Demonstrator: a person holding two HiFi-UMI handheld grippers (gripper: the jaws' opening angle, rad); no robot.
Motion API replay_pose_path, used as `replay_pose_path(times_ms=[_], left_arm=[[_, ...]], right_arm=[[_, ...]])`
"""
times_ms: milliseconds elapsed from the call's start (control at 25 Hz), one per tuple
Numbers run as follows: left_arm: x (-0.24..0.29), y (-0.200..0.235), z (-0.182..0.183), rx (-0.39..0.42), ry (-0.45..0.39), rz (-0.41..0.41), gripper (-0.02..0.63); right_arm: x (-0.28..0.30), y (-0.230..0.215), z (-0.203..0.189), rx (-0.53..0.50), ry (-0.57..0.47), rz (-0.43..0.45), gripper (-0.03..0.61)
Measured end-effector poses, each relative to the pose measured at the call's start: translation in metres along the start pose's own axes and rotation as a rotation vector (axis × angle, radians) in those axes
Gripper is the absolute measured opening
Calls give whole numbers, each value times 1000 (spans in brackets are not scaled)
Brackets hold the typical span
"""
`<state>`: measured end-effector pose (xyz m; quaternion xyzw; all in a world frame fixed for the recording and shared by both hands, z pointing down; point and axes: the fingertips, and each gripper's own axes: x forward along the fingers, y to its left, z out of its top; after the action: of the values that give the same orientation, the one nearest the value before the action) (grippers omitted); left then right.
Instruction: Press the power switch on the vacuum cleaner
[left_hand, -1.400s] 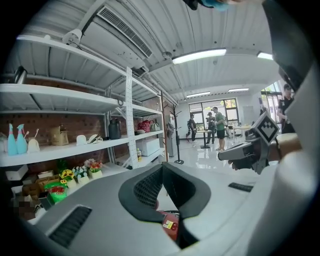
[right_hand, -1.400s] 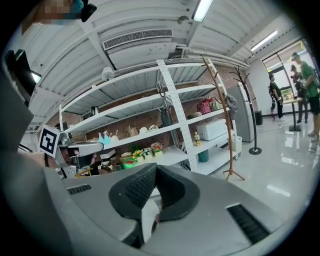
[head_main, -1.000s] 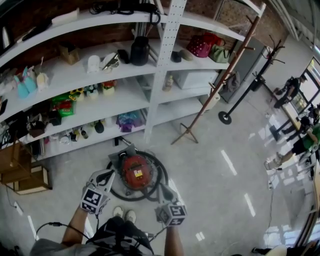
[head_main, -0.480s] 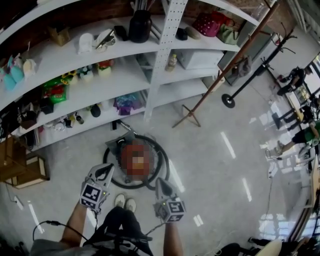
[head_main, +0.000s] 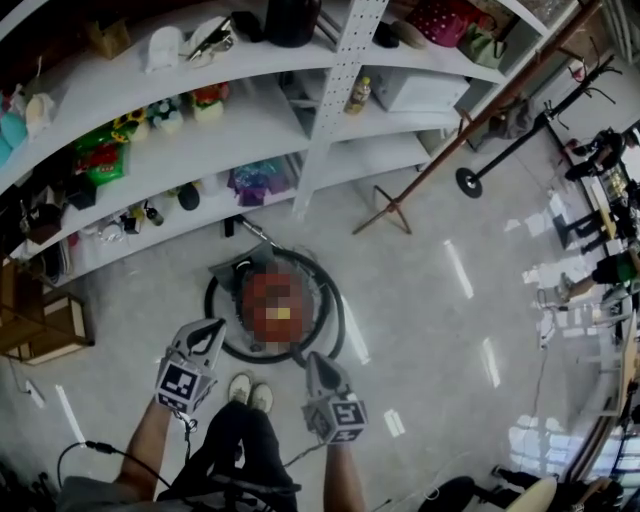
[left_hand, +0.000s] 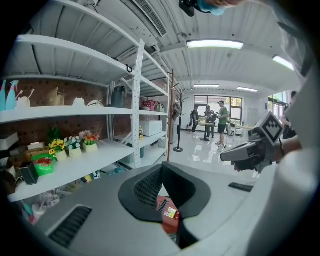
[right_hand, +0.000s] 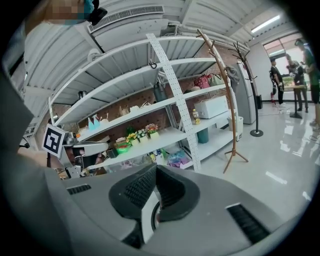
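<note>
In the head view a round red vacuum cleaner (head_main: 273, 303) sits on the floor in front of the shelves, with its black hose (head_main: 331, 318) coiled around it. My left gripper (head_main: 211, 330) hovers at its near-left side and my right gripper (head_main: 311, 360) at its near-right side, both above the hose ring and apart from the red body. In the left gripper view the left gripper (left_hand: 161, 168) is shut with nothing held, and the red vacuum cleaner (left_hand: 168, 213) shows under its tips. The right gripper (right_hand: 155, 170) is also shut and empty. No switch can be made out.
Curved white shelves (head_main: 250, 120) with a perforated white post (head_main: 340, 90), small toys and flowers stand behind the vacuum. My white shoes (head_main: 250, 392) are just short of the hose. A wooden coat stand (head_main: 440, 150) leans at the right, and people (head_main: 600, 150) stand far right.
The head view has tipped, so the vacuum cleaner sits higher in the picture. Both grippers have stayed shut and now lie slightly further back from its red body.
</note>
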<state>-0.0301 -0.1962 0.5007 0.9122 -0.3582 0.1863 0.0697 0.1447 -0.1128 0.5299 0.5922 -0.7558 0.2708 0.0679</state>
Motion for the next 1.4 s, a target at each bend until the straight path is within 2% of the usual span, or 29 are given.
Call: replay_pose_path(times_ms=[480,1000,1400], left_arm=[[31,-1,-65,14,62,-32,6],[63,-10,-146,-23,112,-60,6],[81,-17,-197,-39,155,-84,6]], right_arm=[[42,-23,-50,15,60,-12,12],[82,-54,-136,27,119,8,12],[107,-73,-180,53,142,10,12]])
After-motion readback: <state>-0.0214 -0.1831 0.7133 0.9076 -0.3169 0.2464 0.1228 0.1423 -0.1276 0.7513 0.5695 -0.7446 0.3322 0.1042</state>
